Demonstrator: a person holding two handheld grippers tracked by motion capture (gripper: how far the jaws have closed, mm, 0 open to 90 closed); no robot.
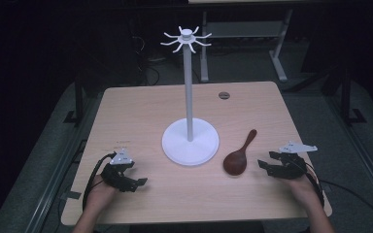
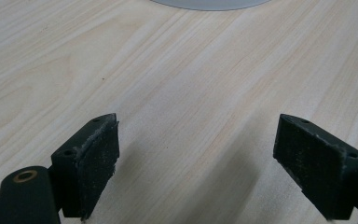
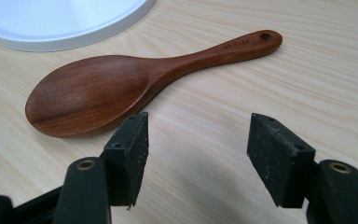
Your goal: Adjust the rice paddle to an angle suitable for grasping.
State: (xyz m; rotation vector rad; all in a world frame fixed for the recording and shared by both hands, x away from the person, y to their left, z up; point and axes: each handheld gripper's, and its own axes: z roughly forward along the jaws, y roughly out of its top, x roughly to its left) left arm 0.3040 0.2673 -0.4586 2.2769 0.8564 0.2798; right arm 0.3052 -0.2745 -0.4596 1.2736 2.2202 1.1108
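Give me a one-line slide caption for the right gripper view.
Open right gripper poised just short of a wooden spoon lying flat on the table, beside the stand's white base.

Small stamped lettering on the handle of the wooden spoon [image 3: 121, 88], too faint to be read for certain, no other text was legible

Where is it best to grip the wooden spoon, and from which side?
Probably at the narrow handle, with the right tool coming down from above. The wooden spoon lies flat on the table; its bowl is wide, and its slim handle fits between the open jaws.
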